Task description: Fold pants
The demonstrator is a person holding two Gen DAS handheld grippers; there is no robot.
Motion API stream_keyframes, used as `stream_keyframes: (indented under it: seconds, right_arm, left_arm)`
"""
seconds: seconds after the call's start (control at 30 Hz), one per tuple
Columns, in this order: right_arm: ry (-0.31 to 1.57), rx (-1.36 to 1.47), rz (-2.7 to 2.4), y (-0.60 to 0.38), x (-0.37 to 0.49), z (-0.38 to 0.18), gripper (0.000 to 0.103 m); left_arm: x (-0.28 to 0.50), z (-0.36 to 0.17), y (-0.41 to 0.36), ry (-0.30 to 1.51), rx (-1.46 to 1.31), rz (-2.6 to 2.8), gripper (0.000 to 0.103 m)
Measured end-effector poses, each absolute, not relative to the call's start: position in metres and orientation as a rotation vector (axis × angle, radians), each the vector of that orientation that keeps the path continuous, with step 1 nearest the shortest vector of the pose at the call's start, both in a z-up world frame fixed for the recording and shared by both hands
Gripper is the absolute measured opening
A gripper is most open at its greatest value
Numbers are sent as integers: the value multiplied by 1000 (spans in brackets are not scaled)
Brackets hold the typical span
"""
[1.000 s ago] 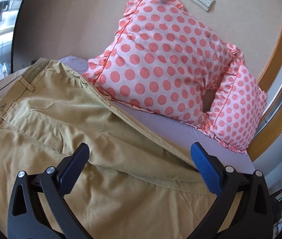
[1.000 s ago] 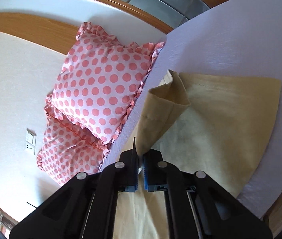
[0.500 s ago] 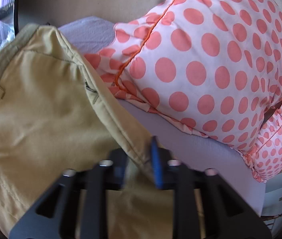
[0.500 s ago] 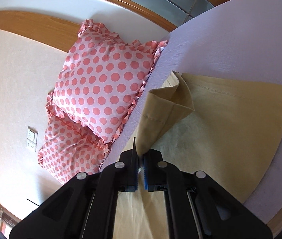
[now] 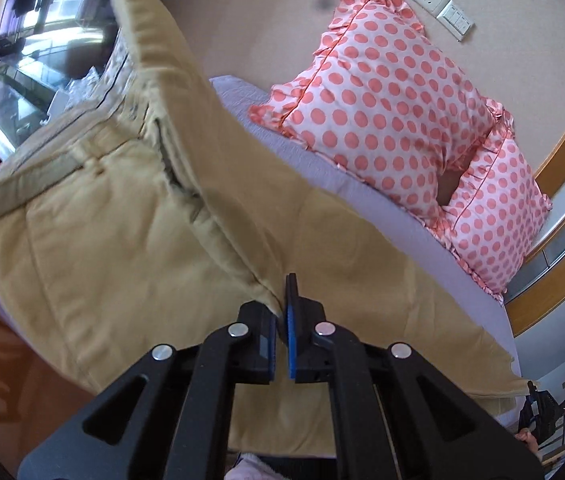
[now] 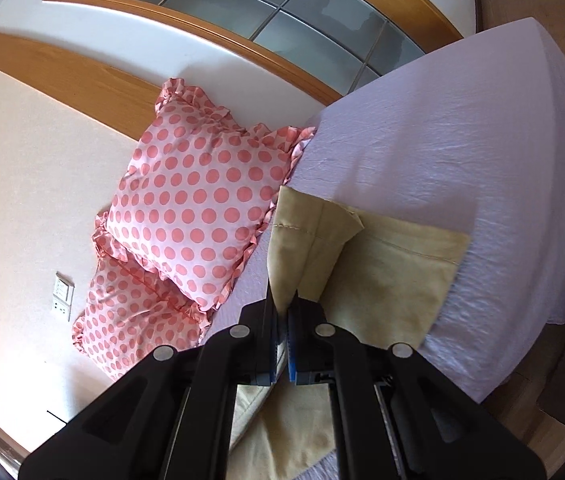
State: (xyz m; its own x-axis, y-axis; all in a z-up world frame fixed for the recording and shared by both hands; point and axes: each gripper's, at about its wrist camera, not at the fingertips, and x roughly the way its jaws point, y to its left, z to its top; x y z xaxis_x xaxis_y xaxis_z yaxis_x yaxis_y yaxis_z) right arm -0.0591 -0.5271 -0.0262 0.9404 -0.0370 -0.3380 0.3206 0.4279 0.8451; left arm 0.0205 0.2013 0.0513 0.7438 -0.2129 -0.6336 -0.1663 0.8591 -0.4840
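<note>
The tan pants (image 5: 94, 248) lie on a bed (image 6: 462, 152) covered with a pale purple sheet. In the left wrist view the waist part, with its band and belt loops, is at the left, and one side of the cloth is lifted from the bed and stands up in a steep ridge that runs toward the top of the picture. The left gripper (image 5: 281, 322) has its two fingers closed together on the lower end of this lifted edge, so the cloth is pinched between the blue pads (image 5: 291, 332).

In the right wrist view the leg end of the pants (image 6: 394, 264) lies flat on the sheet, with the hem stitching visible. One hem corner is raised and folded over. The right gripper (image 6: 281, 328) is closed on this raised cloth, with the fabric held tight between its fingers.

Beyond the pants, two pink pillows with coral dots (image 5: 382, 92) lean against the beige wall. A white socket plate (image 5: 440, 10) is on the wall above them. A window with a wooden frame (image 6: 266, 12) is behind the bed.
</note>
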Motion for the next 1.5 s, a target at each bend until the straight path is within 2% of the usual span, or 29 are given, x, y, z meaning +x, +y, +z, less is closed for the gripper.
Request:
stream_keyframes:
  seconds: [0.17, 0.53, 0.57, 0.6, 0.63, 0.7, 0.73, 0.9, 1.0, 1.03, 1.1, 1.23, 1.33, 1.5]
  right_arm:
    - [318, 1136, -260, -531, -69, -46, 4]
    - [380, 1090, -320, -530, -77, -53, 6]
    - [401, 1060, -345, -529, -76, -50, 11]
    - [403, 1045, -368, -528, -78, -48, 25]
    - [380, 1038, -375, -527, -82, -45, 44]
    - [339, 1016, -412, -526, -89, -38, 69]
    - [329, 985, -448, -524, -92, -35, 72]
    - [336, 906, -471, -519, -88, -36, 70]
    - [376, 876, -389, -509, -74, -42, 46]
    - [383, 855, -382, -505, -70, -43, 28]
    - [400, 836, -347, -500, -61, -50, 8]
    - [363, 807, -290, -494, -54, -40, 6]
    - [333, 728, -174, -469, -30, -9, 6]
    - [341, 599, 187, -369, 31, 38, 6]
  left_arm:
    - [-7, 21, 206, 770, -622, -19, 4]
    - [-25, 14, 204, 737, -618, -34, 6]
    - [-26, 15, 203, 735, -608, -32, 8]
    - [-28, 16, 201, 729, -587, -28, 10]
    - [-31, 19, 199, 717, -563, -24, 11]
    - [-38, 23, 196, 695, -528, -24, 15]
    - [-42, 24, 195, 687, -520, -27, 18]
    - [-59, 21, 204, 653, -550, -25, 27]
    - [-66, 20, 214, 625, -584, -13, 30]
    - [-68, 20, 217, 615, -593, -8, 32]
    - [-72, 19, 222, 601, -608, -6, 34]
    - [-78, 18, 229, 577, -621, -7, 46]
    - [-81, 16, 231, 560, -632, -25, 52]
    - [-85, 13, 225, 555, -628, -61, 62]
